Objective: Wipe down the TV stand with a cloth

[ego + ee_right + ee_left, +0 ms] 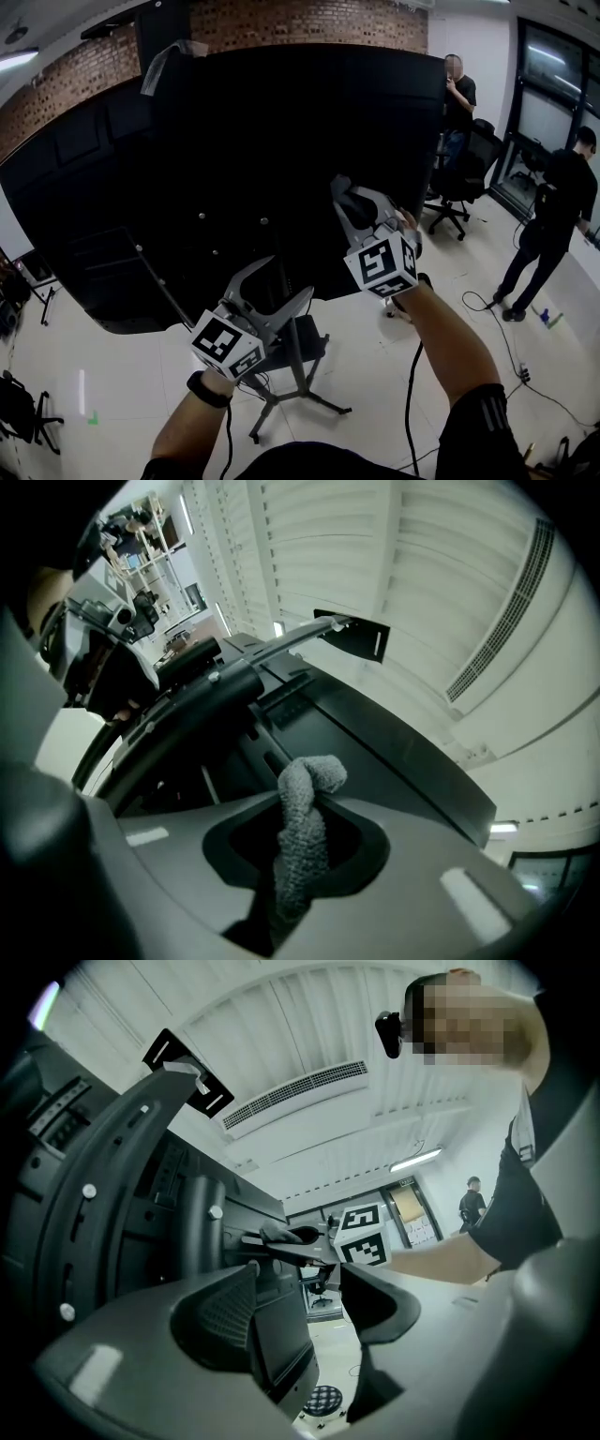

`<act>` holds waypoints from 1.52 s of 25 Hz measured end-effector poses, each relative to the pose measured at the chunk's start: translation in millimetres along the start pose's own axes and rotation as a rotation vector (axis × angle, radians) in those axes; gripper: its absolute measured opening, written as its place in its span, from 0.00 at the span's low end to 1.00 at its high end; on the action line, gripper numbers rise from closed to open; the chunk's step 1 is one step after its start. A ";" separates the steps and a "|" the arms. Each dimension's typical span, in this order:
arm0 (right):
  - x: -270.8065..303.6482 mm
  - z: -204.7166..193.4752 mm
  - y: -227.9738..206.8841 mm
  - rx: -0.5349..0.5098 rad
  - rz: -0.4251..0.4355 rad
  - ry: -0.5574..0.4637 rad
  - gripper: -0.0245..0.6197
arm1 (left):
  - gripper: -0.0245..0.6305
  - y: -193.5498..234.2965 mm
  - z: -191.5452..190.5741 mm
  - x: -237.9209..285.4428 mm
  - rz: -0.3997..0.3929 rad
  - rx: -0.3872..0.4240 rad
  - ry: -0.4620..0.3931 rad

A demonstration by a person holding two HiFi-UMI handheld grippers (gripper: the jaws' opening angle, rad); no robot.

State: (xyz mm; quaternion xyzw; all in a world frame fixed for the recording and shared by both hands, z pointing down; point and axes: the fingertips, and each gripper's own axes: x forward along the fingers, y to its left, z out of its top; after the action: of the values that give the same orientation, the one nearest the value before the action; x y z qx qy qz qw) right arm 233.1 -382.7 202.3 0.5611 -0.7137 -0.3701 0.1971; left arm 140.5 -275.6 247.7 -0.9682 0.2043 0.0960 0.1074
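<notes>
Right gripper view, right gripper [302, 847] pinching cloth [307, 794], left gripper [298, 1286] spread

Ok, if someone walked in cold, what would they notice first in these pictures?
The black back of a big TV on its stand fills the middle of the head view. Next comes the grey cloth pinched in the right gripper, while the left gripper is open and empty.

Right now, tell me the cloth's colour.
Grey cloth, pinched in the right hand-held gripper; clearest in the right gripper view.
</notes>
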 end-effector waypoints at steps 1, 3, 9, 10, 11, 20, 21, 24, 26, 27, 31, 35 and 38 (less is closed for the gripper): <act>-2.7 -6.7 -5.3 0.006 -0.010 0.010 0.13 | 0.50 -2.8 -2.4 3.1 -0.005 -0.004 0.003; -7.3 -18.4 -13.4 0.014 -0.025 0.030 0.13 | 0.50 -7.8 -6.1 9.0 -0.013 -0.011 0.005; -18.3 -20.8 -13.2 0.056 -0.036 0.007 0.13 | 0.50 -13.2 -13.8 13.8 -0.005 -0.024 0.013; -17.9 -12.4 -3.5 0.050 -0.019 -0.021 0.13 | 0.50 -11.3 -15.6 11.4 0.006 -0.025 0.016; -16.7 -2.9 8.8 0.043 0.004 -0.049 0.13 | 0.50 -8.8 -17.1 8.4 0.019 -0.028 0.018; 12.3 26.3 104.0 0.029 0.198 -0.133 0.13 | 0.50 -3.7 -22.6 -16.4 0.099 -0.023 0.048; 12.9 23.4 104.6 0.031 0.198 -0.132 0.13 | 0.50 -3.8 -23.0 -18.7 0.102 -0.022 0.050; 10.7 12.0 97.1 0.035 0.178 -0.123 0.13 | 0.50 -2.0 -24.1 -23.2 0.112 -0.016 0.055; 7.5 0.7 85.5 0.055 0.157 -0.104 0.13 | 0.50 -0.8 -24.7 -23.4 0.117 -0.019 0.054; 5.2 -6.0 78.4 0.068 0.145 -0.092 0.13 | 0.50 -1.1 -25.1 -22.3 0.117 -0.022 0.054; -6.5 -34.3 52.0 0.092 0.102 -0.041 0.13 | 0.50 -7.0 -26.2 -14.6 0.105 -0.030 0.049; -18.2 -63.9 28.4 0.095 0.047 0.013 0.13 | 0.50 -13.8 -29.1 -7.9 0.087 -0.037 0.053; -24.7 -83.6 15.8 0.130 0.019 0.055 0.13 | 0.50 -18.9 -31.3 -7.1 0.073 -0.040 0.057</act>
State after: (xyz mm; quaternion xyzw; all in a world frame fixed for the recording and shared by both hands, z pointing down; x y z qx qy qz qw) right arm 288.3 -383.4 271.7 0.5761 -0.7357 -0.3055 0.1833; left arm 146.5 -263.8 282.5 -0.9645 0.2404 0.0763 0.0786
